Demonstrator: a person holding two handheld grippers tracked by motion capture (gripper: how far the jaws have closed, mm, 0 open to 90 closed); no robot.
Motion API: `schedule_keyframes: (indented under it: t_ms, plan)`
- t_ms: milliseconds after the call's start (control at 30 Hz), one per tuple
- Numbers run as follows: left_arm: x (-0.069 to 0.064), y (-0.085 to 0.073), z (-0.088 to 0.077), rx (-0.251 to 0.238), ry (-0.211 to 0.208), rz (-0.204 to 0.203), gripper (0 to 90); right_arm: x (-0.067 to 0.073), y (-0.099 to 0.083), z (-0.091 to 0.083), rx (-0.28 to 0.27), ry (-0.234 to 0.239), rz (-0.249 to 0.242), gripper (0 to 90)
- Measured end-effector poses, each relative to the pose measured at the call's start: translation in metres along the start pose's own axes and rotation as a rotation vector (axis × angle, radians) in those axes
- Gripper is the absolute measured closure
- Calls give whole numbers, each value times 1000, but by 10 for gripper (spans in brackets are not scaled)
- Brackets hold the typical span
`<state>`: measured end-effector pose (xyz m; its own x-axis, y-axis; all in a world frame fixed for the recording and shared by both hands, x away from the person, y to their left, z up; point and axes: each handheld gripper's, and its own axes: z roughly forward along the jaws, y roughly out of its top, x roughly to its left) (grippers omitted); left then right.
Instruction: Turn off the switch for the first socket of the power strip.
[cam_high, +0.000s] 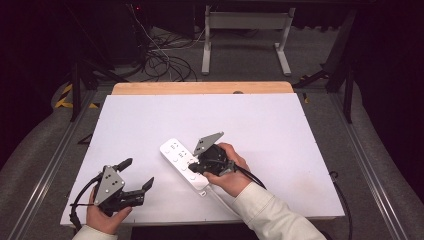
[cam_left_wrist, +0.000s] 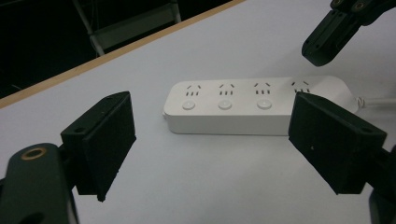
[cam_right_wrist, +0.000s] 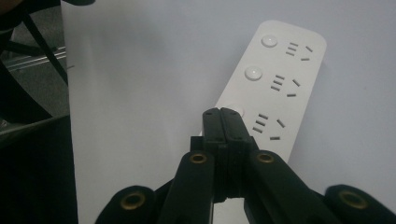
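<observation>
Right hand-held gripper (cam_right_wrist: 220, 114) has its two black jaws pressed flat together with nothing between them, the tip poised over a round push-button (cam_right_wrist: 236, 110) of the white rectangular plastic power strip (cam_high: 183, 162); whether the tip touches the button we cannot tell. Left hand-held gripper (cam_high: 135, 176) is spread wide and empty, resting near the front-left corner of the white-topped counter (cam_high: 280, 130), well apart from the strip and aimed toward it. We find the strip lying flat and diagonal near the middle of the counter, its white cable (cam_high: 220, 196) leaving the near end toward the person. We judge the strip to be a rigid, fairly light moulded shell with a smooth surface that may slide on the counter when pushed from above or from one side. We recommend gripping it across its narrow width, jaws on the two long side walls, clear of the buttons and socket openings (cam_left_wrist: 226, 88). We expect the cable to drag on any lift.
</observation>
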<state>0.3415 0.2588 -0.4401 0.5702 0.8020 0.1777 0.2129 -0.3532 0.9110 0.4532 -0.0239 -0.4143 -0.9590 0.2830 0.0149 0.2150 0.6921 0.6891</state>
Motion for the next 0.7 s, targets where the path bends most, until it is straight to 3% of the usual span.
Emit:
schedule_keyframes:
  t_ms: [300, 633, 700]
  plan:
    - [0, 0, 0, 0, 1, -1, 150, 5, 4, -8, -17, -7, -32, 900]
    - [0, 0, 0, -4, -3, -12, 150, 4, 5, -14, -43, -22, -33, 900]
    - [0, 0, 0, -3, -5, -11, 150, 4, 4, -17, -57, -28, -32, 840]
